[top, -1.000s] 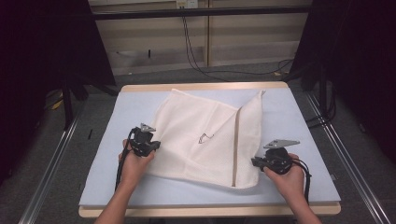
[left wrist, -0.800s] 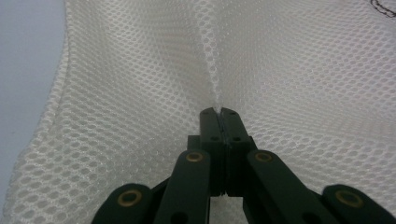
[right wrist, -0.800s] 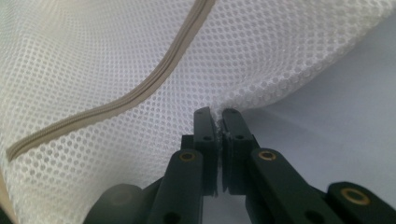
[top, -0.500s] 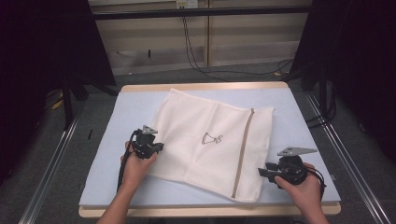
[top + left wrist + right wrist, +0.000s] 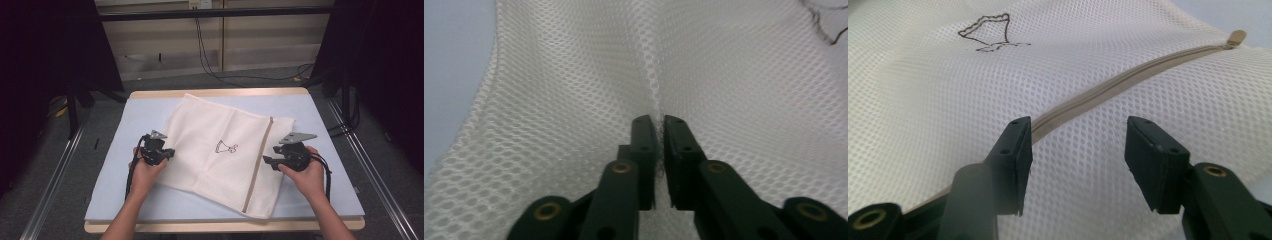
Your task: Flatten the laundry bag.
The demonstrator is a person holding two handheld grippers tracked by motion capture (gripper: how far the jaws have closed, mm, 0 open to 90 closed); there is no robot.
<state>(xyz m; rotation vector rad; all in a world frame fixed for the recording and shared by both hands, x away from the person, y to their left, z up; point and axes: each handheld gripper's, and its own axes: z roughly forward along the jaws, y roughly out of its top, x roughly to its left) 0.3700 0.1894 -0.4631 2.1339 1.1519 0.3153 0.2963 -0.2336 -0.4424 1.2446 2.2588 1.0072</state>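
White mesh laundry bag (image 5: 220,150) is lying flat and slightly askew across the middle of the pale blue bench (image 5: 115,200). A tan zipper (image 5: 259,162) is running along its right side, beside a small dark printed mark (image 5: 226,147). The left gripper (image 5: 659,125) is pinching a ridge of mesh, its fingers nearly closed. The right gripper (image 5: 1075,142) is hovering over the zipper, fingers spread wide and holding nothing.

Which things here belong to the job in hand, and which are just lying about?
In the job:
- white mesh laundry bag with its tan zipper
- left hand-held gripper, pinching the mesh
- right hand-held gripper, open over the bag

Lying about:
- black cables on the floor behind the table
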